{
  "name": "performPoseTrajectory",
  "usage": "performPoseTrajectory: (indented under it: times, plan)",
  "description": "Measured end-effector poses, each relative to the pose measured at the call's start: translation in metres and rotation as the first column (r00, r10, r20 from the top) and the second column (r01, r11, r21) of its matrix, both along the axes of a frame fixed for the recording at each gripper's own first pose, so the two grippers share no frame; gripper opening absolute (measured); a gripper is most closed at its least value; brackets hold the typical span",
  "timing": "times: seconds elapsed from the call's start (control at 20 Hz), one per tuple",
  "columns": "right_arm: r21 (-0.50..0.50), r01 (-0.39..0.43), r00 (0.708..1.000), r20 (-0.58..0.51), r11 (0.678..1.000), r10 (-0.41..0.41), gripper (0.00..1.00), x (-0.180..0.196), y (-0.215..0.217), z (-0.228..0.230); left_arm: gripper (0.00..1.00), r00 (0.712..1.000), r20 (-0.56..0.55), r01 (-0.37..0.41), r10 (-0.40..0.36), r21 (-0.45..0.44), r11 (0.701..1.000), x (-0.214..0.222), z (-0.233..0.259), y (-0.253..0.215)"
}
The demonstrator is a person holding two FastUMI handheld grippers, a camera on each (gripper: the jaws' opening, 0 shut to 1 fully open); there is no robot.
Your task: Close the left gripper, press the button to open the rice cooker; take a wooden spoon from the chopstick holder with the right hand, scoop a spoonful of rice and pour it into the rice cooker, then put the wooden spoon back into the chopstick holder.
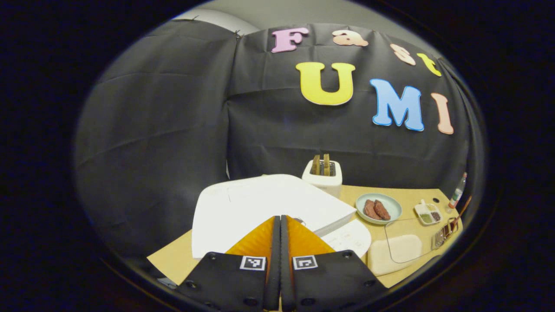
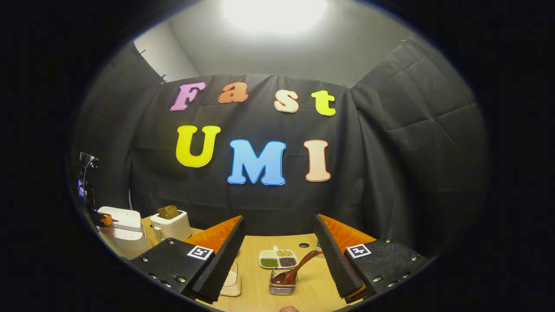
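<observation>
**Closed left jaws over cooker lid; right jaws wide before spoon**

Left gripper, lower centre of the left gripper view, has its jaws pressed together with nothing between, presumably to make a blunt tip for the button. Rice cooker lies just behind, lid down. In the right gripper view, right gripper stands wide open, framing the wooden spoon leaning in the chopstick holder at bottom centre, apparently lined up for the pick

The wooden spoon stands in the chopstick holder, before the divided dish.
</observation>
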State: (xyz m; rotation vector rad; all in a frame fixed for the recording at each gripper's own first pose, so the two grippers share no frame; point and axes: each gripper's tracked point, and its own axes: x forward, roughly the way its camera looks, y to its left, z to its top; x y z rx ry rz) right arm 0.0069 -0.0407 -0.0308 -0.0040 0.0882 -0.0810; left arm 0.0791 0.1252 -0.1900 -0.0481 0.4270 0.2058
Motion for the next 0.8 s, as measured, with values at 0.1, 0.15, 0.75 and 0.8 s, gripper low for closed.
performPoseTrajectory:
  times: [0.1,0.15,0.75,0.8]
  plan:
    - [0.003,-0.009,1.0,-0.003,1.0,0.009,0.96,0.001,0.0,-0.002,0.09,0.999,0.033,-0.01,0.009,0.026,1.0,0.004,0.019,0.005]
    - [0.004,-0.014,1.0,-0.004,1.0,0.014,0.96,0.003,0.0,-0.003,0.09,0.999,0.048,-0.017,0.015,0.035,0.999,0.006,0.029,0.006]
    - [0.066,-0.009,0.998,-0.054,0.998,0.012,0.96,0.04,-0.033,-0.033,0.82,0.958,0.287,-0.029,0.021,0.024,0.999,-0.018,0.142,-0.014]
    - [0.077,-0.005,0.998,-0.067,0.997,0.01,0.96,0.045,-0.036,-0.04,0.91,0.952,0.305,-0.034,0.024,0.027,0.999,-0.022,0.151,-0.015]
